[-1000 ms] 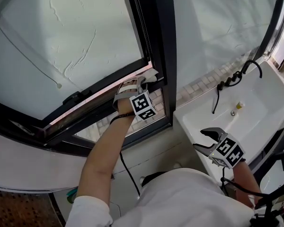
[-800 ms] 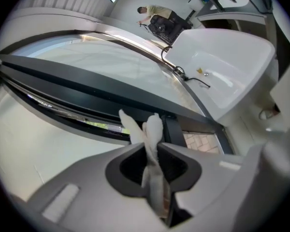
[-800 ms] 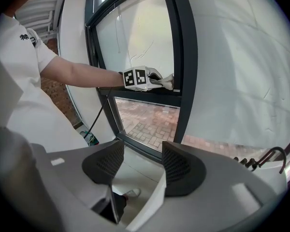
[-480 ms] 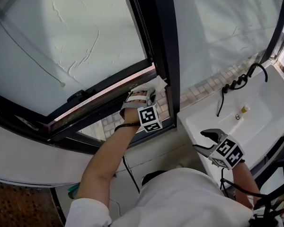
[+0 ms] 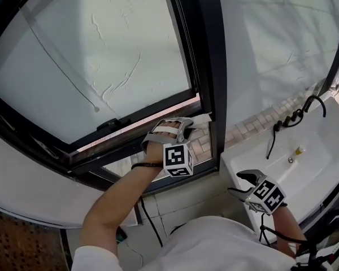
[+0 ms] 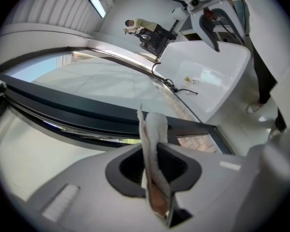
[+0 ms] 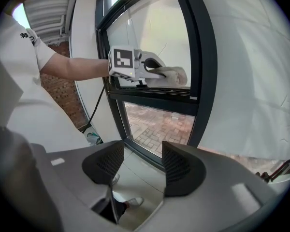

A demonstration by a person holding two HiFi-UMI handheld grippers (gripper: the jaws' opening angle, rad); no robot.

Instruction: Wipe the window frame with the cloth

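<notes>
The white washbasin (image 5: pixel 322 145) is holding only a small yellow object (image 5: pixel 299 149) beside its drain. The left gripper (image 5: pixel 186 127) is pinching the white cloth (image 5: pixel 202 120) tight against the dark window frame (image 5: pixel 209 66). The cloth's length is sticking straight out of the jaws along the lower rail, toward the upright. The right gripper (image 5: pixel 240 178) is hanging spread and empty by the basin's near corner.

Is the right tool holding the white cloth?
No, the right tool is open with nothing between its jaws; the soft white cloth sits pinched in the left tool.
</notes>
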